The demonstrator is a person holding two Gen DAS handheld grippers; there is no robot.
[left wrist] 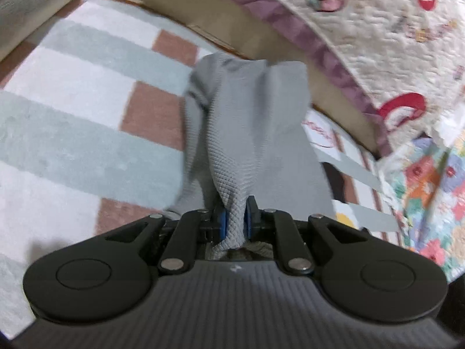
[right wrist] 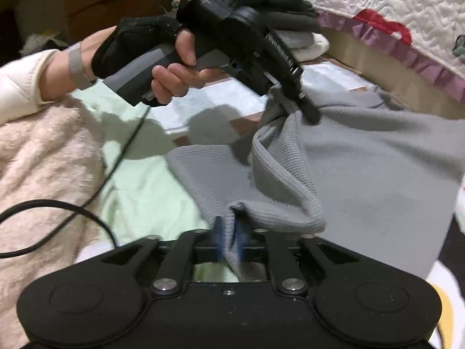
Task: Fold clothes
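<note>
A grey waffle-knit garment (left wrist: 250,133) hangs lifted above a striped rug. My left gripper (left wrist: 236,224) is shut on a bunched edge of it, cloth pinched between the blue pads. In the right wrist view the same grey garment (right wrist: 363,168) spreads to the right, and my right gripper (right wrist: 230,237) is shut on another edge near its ribbed hem. The left gripper (right wrist: 293,101), held by a person's hand in a black fingerless glove (right wrist: 174,67), bites the cloth higher up and further away.
A pastel striped and brown-checked rug (left wrist: 72,122) covers the floor. A quilted bedspread with red and strawberry prints (left wrist: 386,37) hangs at the right over a bed frame. Folded clothes (right wrist: 290,32) are stacked behind. A pink fluffy blanket (right wrist: 43,157), pale green cloth (right wrist: 139,186) and a black cable (right wrist: 58,206) lie at left.
</note>
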